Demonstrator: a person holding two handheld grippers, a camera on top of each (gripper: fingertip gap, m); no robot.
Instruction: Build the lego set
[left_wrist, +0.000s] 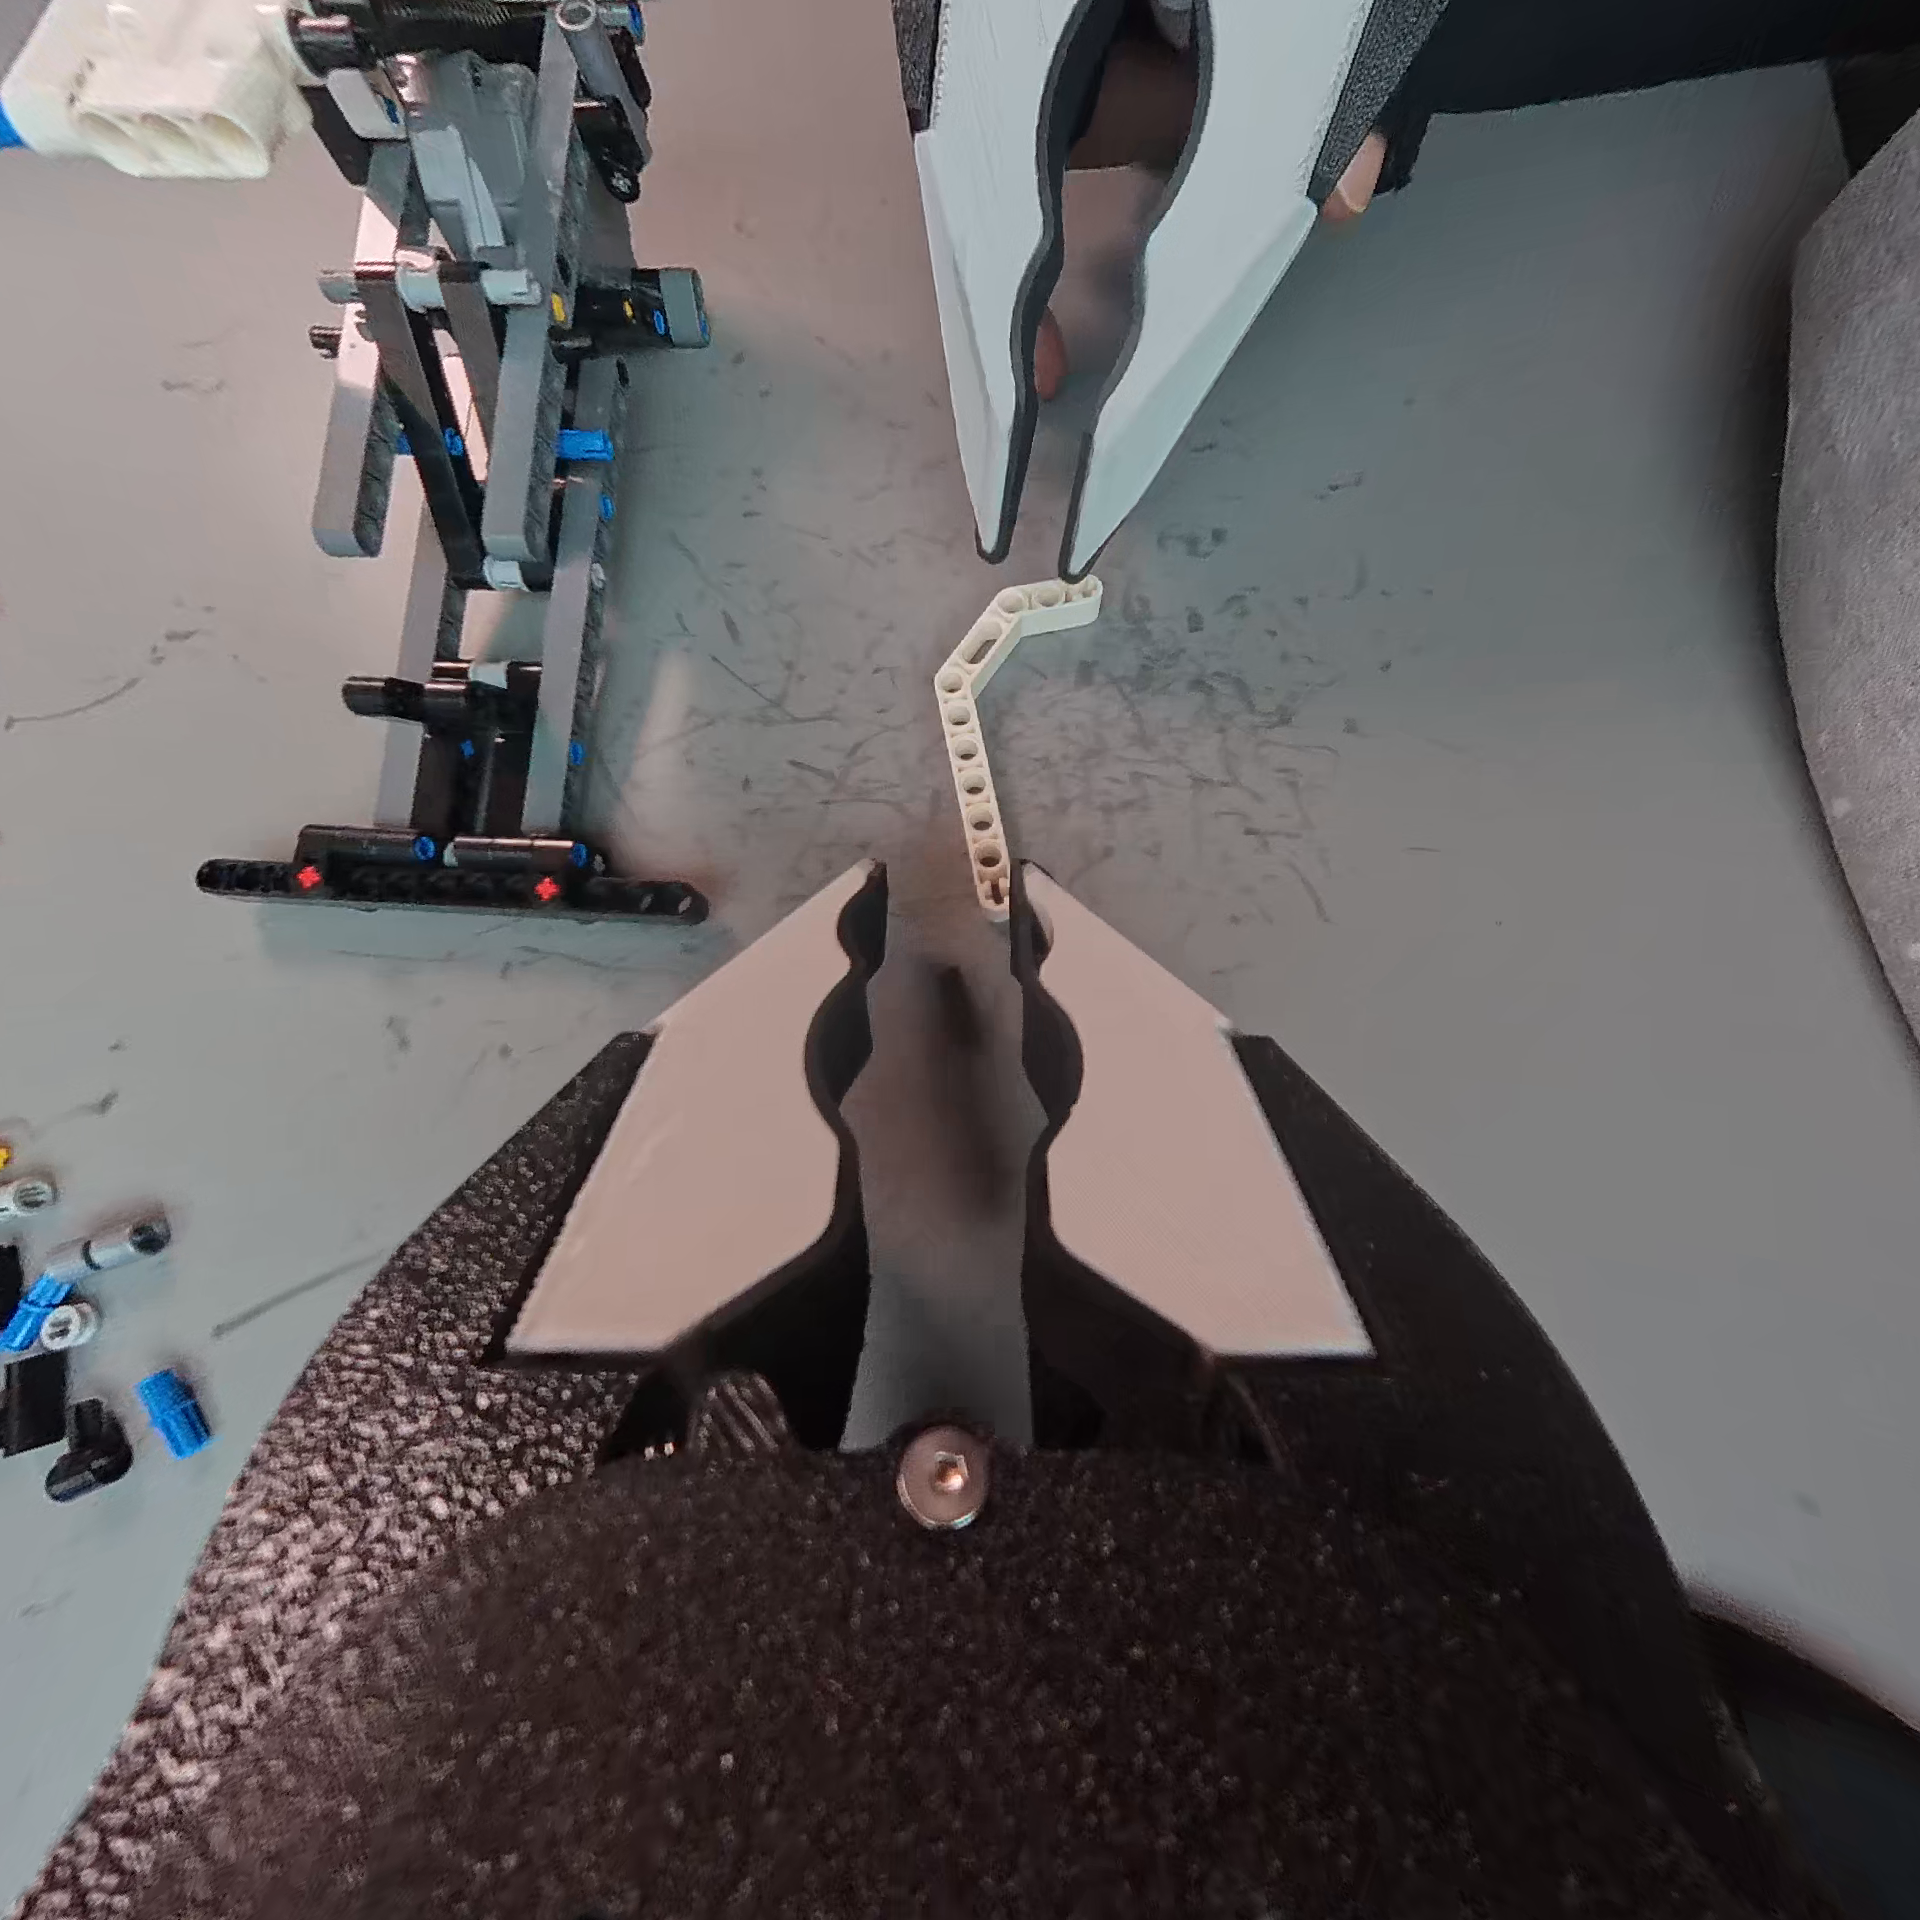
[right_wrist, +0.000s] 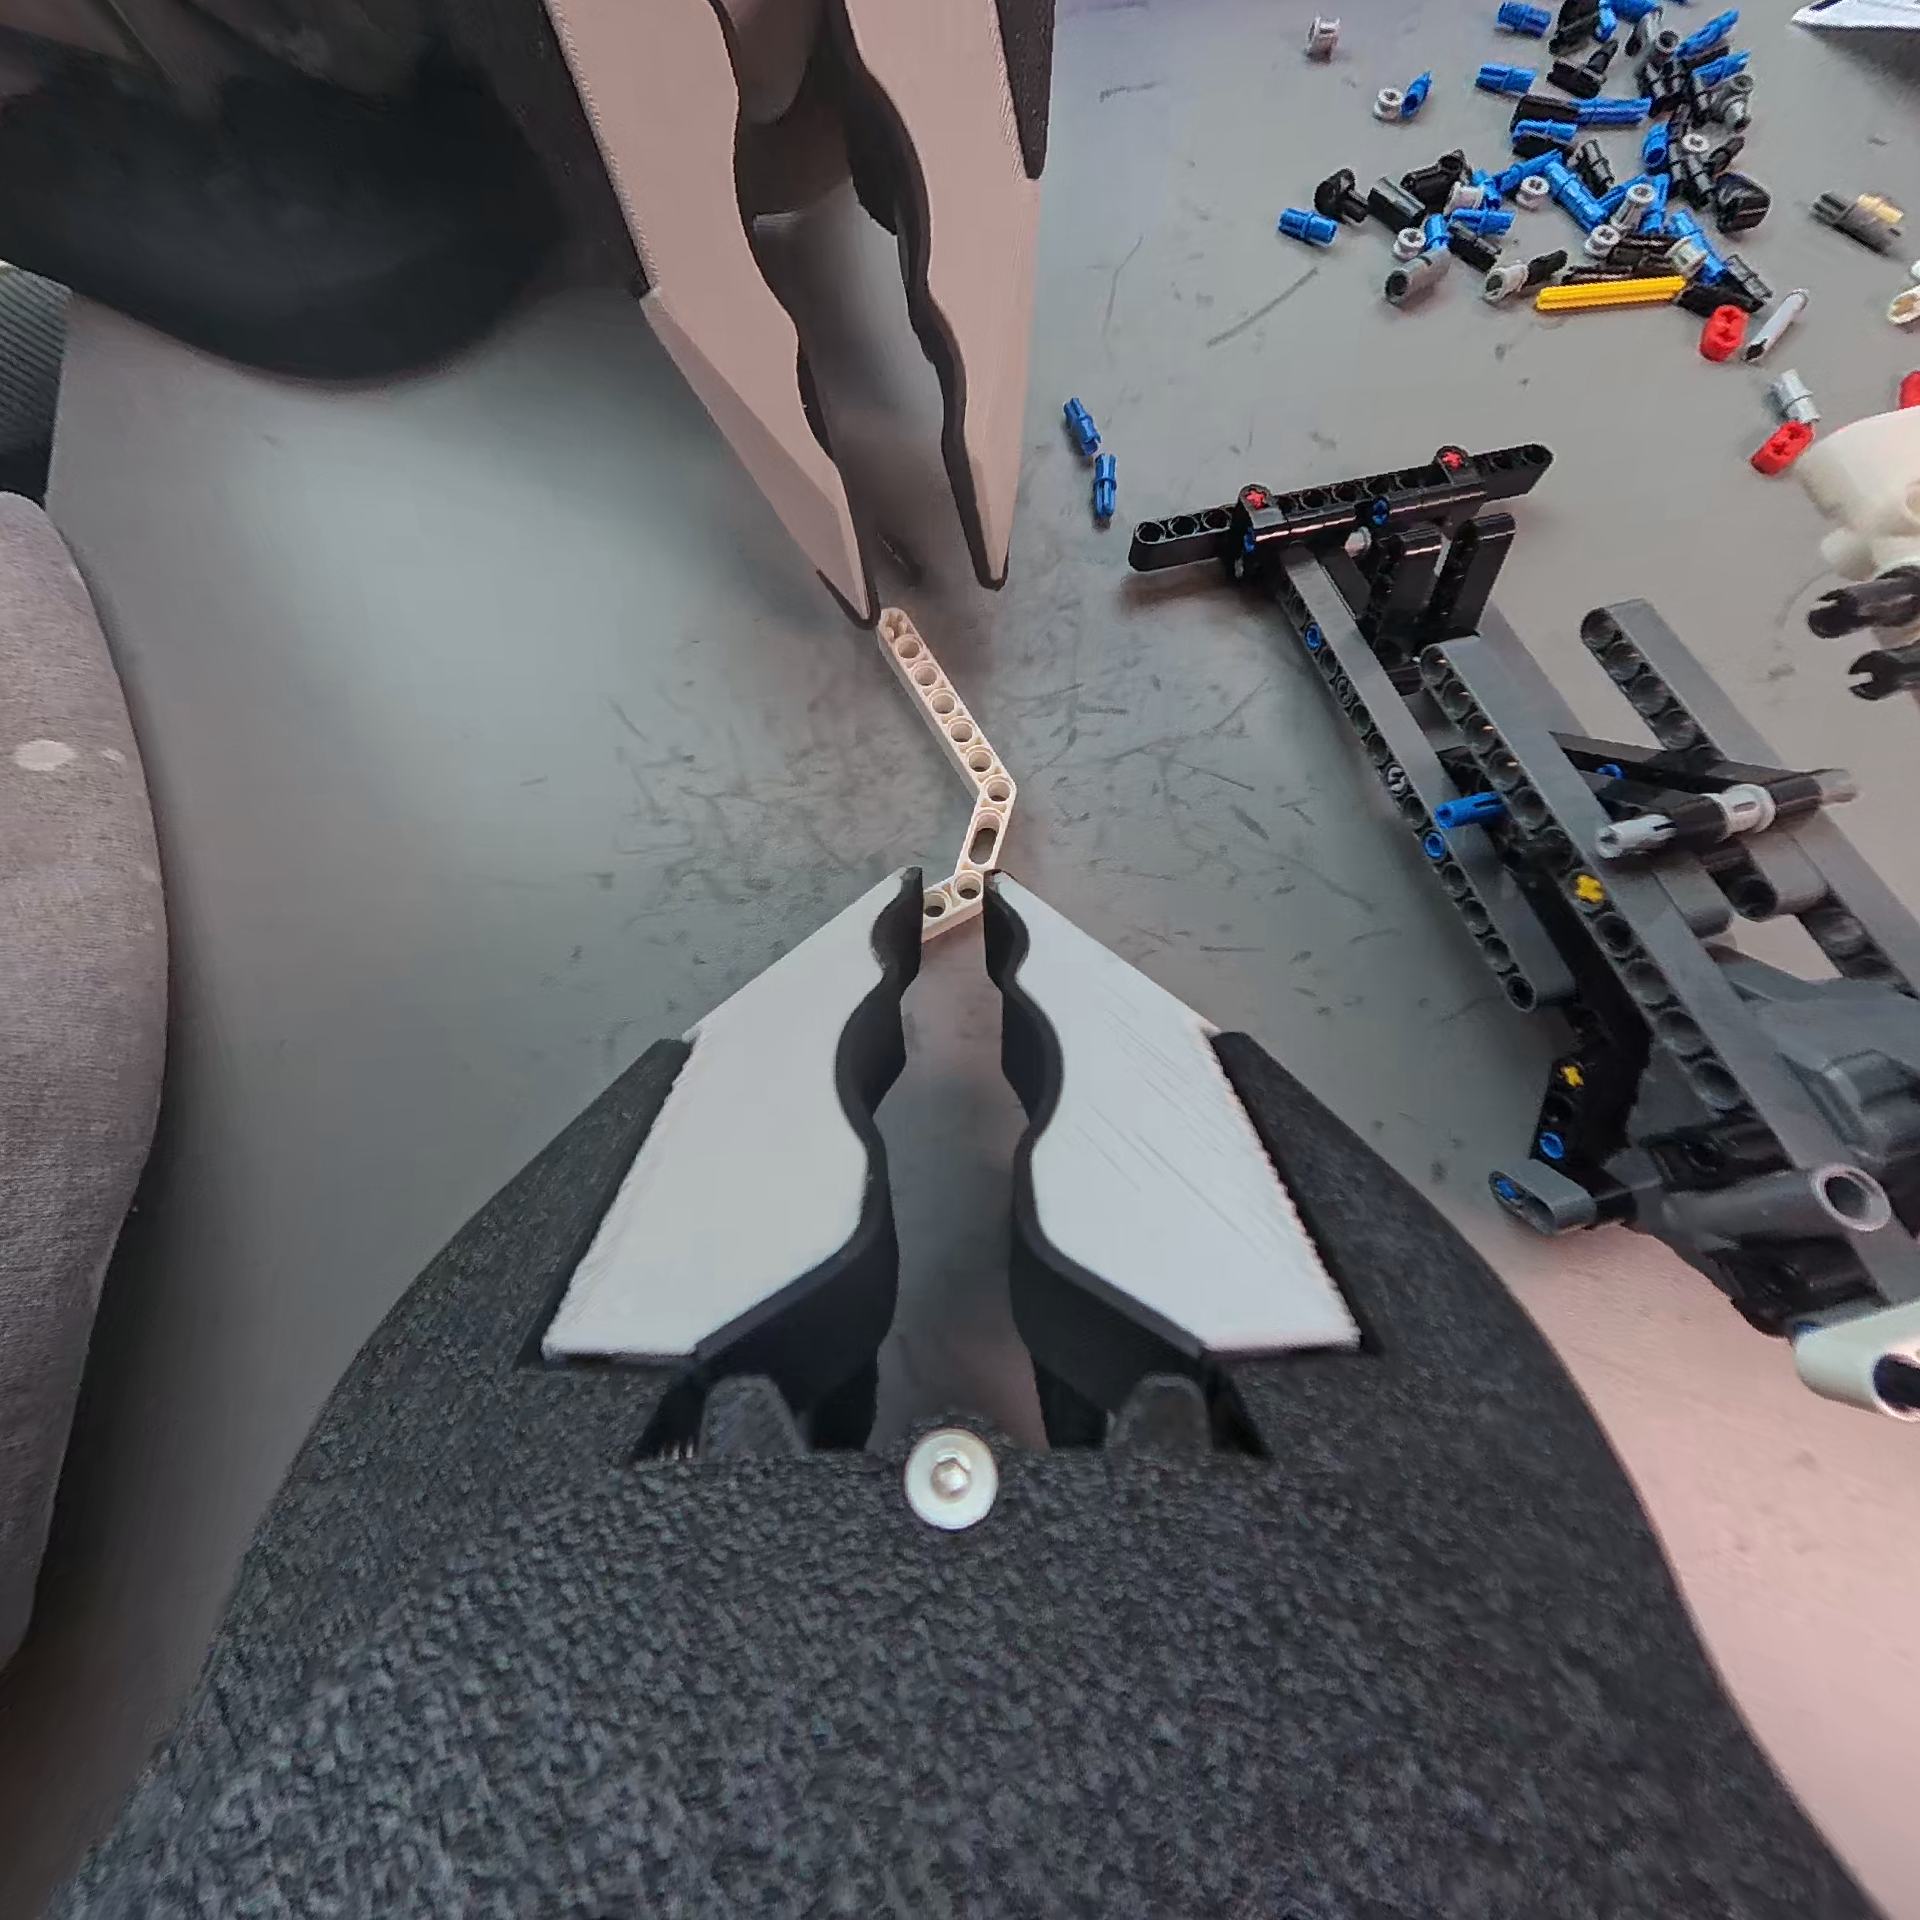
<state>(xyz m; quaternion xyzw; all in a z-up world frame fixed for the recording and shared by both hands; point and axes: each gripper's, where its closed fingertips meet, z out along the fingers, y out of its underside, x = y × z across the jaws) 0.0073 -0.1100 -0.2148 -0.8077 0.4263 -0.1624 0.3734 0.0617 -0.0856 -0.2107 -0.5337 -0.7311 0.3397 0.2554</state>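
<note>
No readable text, label, brand, number or sign shows in either view; the parts and surfaces carry no legible writing.

A grey, scuffed surface carries a white bent beam lying flat at its middle. At about 3 o'clock in the right wrist view sits a dark grey and black frame, with two blue pins near 12 o'clock and a heap of loose small parts at 1 o'clock.
</note>
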